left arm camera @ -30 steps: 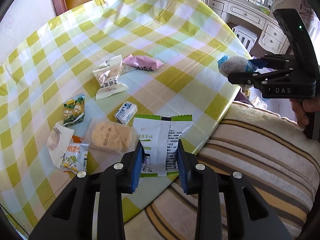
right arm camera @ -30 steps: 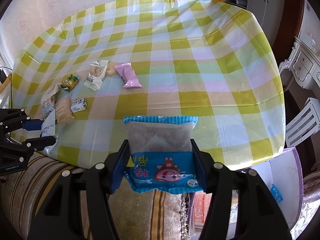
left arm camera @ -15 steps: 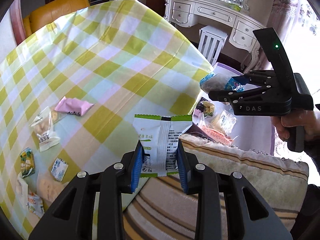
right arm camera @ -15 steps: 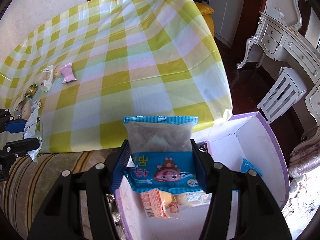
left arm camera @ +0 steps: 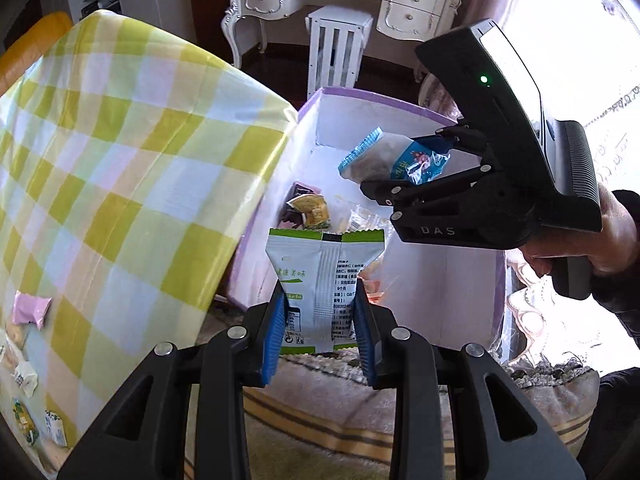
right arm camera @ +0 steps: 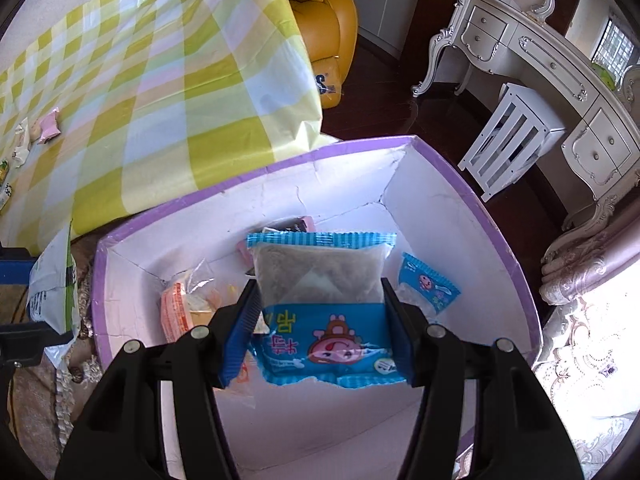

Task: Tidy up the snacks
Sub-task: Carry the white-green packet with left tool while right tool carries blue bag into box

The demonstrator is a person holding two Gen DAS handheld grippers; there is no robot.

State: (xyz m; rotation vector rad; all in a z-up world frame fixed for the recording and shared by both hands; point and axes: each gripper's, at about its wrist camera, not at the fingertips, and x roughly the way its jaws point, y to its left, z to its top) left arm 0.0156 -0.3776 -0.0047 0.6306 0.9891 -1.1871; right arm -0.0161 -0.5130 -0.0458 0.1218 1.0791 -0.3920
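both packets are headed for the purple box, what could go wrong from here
1. The left hand-held gripper holds the green-and-white packet near the box's near wall; released now, it may fall outside onto the cushion.
2. The right hand-held gripper with the blue packet hangs over the box beside the left one; the two could bump.
3. The tablecloth edge drapes against the box and could snag.

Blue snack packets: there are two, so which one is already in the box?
The small blue packet lying loose against the box's right wall. The bigger blue packet is clamped in the right hand-held gripper above it.
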